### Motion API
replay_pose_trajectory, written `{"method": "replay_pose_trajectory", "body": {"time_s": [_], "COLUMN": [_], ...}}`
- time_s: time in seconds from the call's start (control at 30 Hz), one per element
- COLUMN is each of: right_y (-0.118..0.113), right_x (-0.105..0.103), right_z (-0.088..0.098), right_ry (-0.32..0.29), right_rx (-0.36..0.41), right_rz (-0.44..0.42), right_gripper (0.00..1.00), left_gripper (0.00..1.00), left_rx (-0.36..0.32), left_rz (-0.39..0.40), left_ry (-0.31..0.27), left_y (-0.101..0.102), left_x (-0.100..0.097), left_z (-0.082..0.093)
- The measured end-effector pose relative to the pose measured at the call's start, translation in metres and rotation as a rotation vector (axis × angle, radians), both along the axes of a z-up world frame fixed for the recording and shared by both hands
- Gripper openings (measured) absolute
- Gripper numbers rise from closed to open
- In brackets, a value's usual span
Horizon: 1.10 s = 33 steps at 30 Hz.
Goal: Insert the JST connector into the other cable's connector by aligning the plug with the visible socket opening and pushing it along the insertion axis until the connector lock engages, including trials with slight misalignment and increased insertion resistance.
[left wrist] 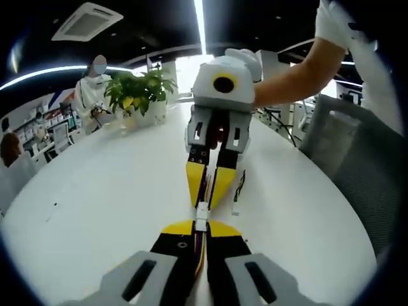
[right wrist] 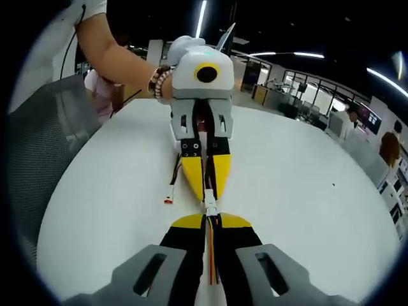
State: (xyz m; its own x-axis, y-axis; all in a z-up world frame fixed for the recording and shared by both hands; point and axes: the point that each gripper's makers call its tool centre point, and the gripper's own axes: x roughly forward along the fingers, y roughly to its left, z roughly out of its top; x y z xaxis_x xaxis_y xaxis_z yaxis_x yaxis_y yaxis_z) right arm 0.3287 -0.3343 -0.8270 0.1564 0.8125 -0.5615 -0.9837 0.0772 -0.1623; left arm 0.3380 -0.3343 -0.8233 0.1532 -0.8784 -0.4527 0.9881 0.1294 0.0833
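In the left gripper view, a seated person in light clothes [left wrist: 91, 89] sits at the far left edge of the round white table [left wrist: 95, 197], and just to the right a leafy green plant in a white pot [left wrist: 141, 95] stands on the tabletop. At the middle bottom the left gripper with yellow-tipped black jaws [left wrist: 201, 231] has its jaws drawn narrow on a thin bundle of coloured wires, and the small white JST plug [left wrist: 201, 213] at the end of that cable pokes out past the jaw tips. It meets the tips of the right gripper with a white housing [left wrist: 209, 191], which comes in from above, jaws pinched together on its own cable; whether the two connectors are fully seated I cannot tell. Just right of the meeting point a loose black cable end with a white tip [left wrist: 238, 191] lies on the table, and further right a grey mesh chair back [left wrist: 363, 166] stands beside it. In the right gripper view, a small red-tipped cable end [right wrist: 169, 196] lies on the table left of the joined white connectors [right wrist: 210, 208], held above the tabletop between the two closed jaw pairs.
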Motion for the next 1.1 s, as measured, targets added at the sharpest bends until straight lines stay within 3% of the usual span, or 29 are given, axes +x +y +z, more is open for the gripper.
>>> {"method": "replay_pose_trajectory", "body": {"time_s": [0.47,0.77,1.1], "right_y": [0.001,-0.002,-0.005], "right_x": [0.0,0.008,0.013], "right_z": [-0.005,-0.011,-0.021], "right_ry": [0.004,-0.011,0.014], "right_rx": [-0.012,-0.007,-0.007], "right_rz": [-0.013,-0.032,-0.055], "right_gripper": [0.04,0.04,0.04], "left_gripper": [0.0,0.01,0.01], "left_rx": [0.024,0.056,0.08], "left_rz": [0.001,0.031,0.048], "left_ry": [-0.002,-0.003,0.003], "left_y": [-0.001,-0.005,-0.006], "left_x": [0.001,0.012,0.017], "left_z": [-0.004,-0.011,-0.016]}}
